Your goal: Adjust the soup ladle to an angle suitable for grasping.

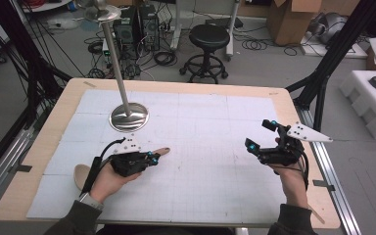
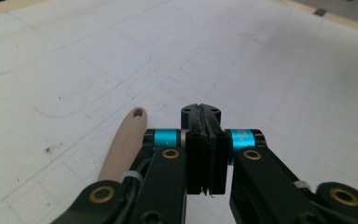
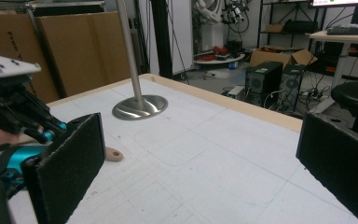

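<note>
Desk (image 1: pixel 49 147): pale wood rim, white mat with faint grid lines. Stand base (image 1: pixel 129 117), at 10 o'clock: polished silver. Spatula (image 2: pixel 123 144): beige. Both hand-held grippers, left (image 1: pixel 152 157) and right (image 1: pixel 258 138): black with cyan bands.

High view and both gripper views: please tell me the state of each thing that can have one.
Left tongs: shut, holding nothing.
Right tongs: open, empty.
Wooden spoon: lying flat on the table beside the left tongs.
Metal stand: upright on the table.
</note>
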`<state>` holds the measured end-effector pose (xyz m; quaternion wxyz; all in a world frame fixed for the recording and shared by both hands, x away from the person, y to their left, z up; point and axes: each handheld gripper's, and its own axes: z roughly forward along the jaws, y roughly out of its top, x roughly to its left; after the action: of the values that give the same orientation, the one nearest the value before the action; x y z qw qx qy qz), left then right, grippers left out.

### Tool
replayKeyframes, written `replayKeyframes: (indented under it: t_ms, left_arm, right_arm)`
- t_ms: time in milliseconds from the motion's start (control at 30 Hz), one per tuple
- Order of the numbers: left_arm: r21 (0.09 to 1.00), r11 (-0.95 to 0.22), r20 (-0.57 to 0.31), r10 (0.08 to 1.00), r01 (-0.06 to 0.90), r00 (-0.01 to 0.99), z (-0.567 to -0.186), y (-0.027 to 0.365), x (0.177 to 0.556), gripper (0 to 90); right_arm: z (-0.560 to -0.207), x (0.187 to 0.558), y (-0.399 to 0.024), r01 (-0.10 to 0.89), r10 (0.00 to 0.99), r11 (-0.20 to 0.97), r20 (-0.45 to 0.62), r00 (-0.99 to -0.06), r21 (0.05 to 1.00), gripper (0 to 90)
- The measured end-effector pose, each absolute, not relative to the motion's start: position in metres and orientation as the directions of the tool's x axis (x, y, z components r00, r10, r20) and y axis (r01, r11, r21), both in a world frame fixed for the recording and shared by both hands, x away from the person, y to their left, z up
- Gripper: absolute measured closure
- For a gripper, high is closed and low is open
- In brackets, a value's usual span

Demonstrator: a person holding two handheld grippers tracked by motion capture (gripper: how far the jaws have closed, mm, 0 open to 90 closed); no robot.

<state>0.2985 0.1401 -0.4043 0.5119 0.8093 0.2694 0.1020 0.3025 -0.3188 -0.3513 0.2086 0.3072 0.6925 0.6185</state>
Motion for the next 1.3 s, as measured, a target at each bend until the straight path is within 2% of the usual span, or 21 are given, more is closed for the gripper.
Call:
replayKeyframes:
  t_ms: [133,267,433,467,533,667,733,1000,1300]
  left_arm:
    - [0.893,-0.315,-0.121,0.522,0.322,0.845,-0.391,0.154,0.298,79.1]
    - [0.912,-0.310,-0.095,0.477,0.269,0.873,-0.382,0.168,0.297,63.7]
    - [0.934,-0.277,-0.099,0.408,0.227,0.907,-0.372,0.179,0.297,37.1]
    - [0.938,-0.280,-0.082,0.396,0.205,0.915,-0.370,0.180,0.296,35.8]
    - [0.938,-0.290,-0.062,0.397,0.189,0.916,-0.366,0.184,0.297,24.9]
    - [0.936,-0.284,-0.081,0.405,0.210,0.911,-0.360,0.193,0.302,15.3]
    - [0.931,-0.285,-0.104,0.394,0.229,0.913,-0.358,0.197,0.305,14.6]
    - [0.908,-0.340,-0.100,0.391,0.244,0.915,-0.356,0.218,0.311,14.1]
    - [0.866,-0.448,-0.043,0.379,0.223,0.925,-0.361,0.230,0.311,16.7]
  right_arm:
    - [-0.351,0.302,-0.319,0.168,0.684,0.044,0.093,-0.723,0.985,0.4]
    - [-0.351,0.303,-0.319,0.167,0.685,0.048,0.090,-0.723,0.985,0.4]
    - [-0.352,0.303,-0.319,0.169,0.684,0.049,0.090,-0.724,0.984,0.4]
    - [-0.352,0.304,-0.320,0.168,0.685,0.050,0.089,-0.724,0.985,0.4]
    - [-0.353,0.304,-0.321,0.173,0.683,0.046,0.095,-0.724,0.984,0.4]
    - [-0.353,0.304,-0.321,0.176,0.685,0.043,0.099,-0.722,0.984,0.4]
    - [-0.353,0.304,-0.321,0.174,0.685,0.044,0.097,-0.722,0.984,0.4]
    - [-0.354,0.308,-0.321,0.176,0.681,0.043,0.100,-0.726,0.984,0.4]
    - [-0.354,0.307,-0.321,0.173,0.677,0.036,0.103,-0.728,0.984,0.4]
